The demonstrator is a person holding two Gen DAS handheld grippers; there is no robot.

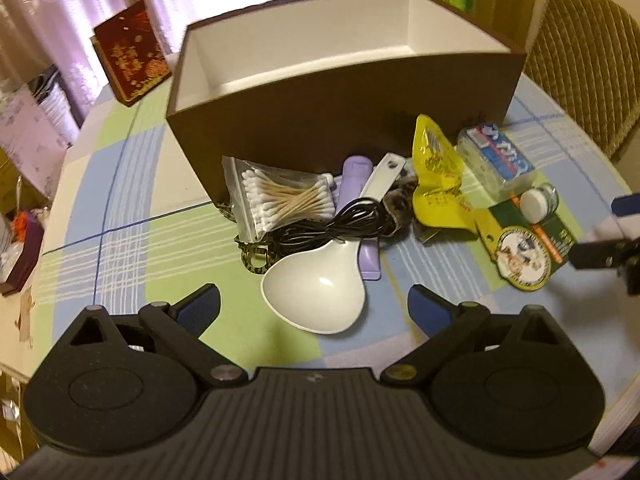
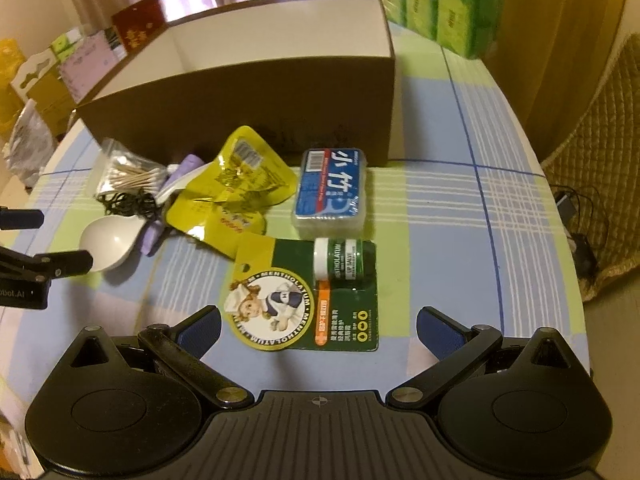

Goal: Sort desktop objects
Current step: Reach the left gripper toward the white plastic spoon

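A brown open box (image 1: 344, 92) (image 2: 248, 104) with a white, empty inside stands at the back of the checked table. In front of it lie a bag of cotton swabs (image 1: 280, 196) (image 2: 128, 176), a black cable (image 1: 340, 224), a white spoon (image 1: 320, 292) (image 2: 108, 244), a purple tube (image 1: 356, 176), a yellow pouch (image 1: 436, 172) (image 2: 236, 188), a blue-labelled pack (image 1: 496, 156) (image 2: 332, 192) and a green Mentholatum card (image 1: 524, 248) (image 2: 320, 300). My left gripper (image 1: 314, 308) is open just short of the spoon. My right gripper (image 2: 318, 330) is open over the card's near end.
A red and gold box (image 1: 132, 52) leans at the table's far left. Green packages (image 2: 436, 0) stand behind the brown box at the right. A padded chair (image 1: 588, 60) is beyond the table's right edge. Bare tablecloth (image 2: 460, 220) lies to the right of the objects.
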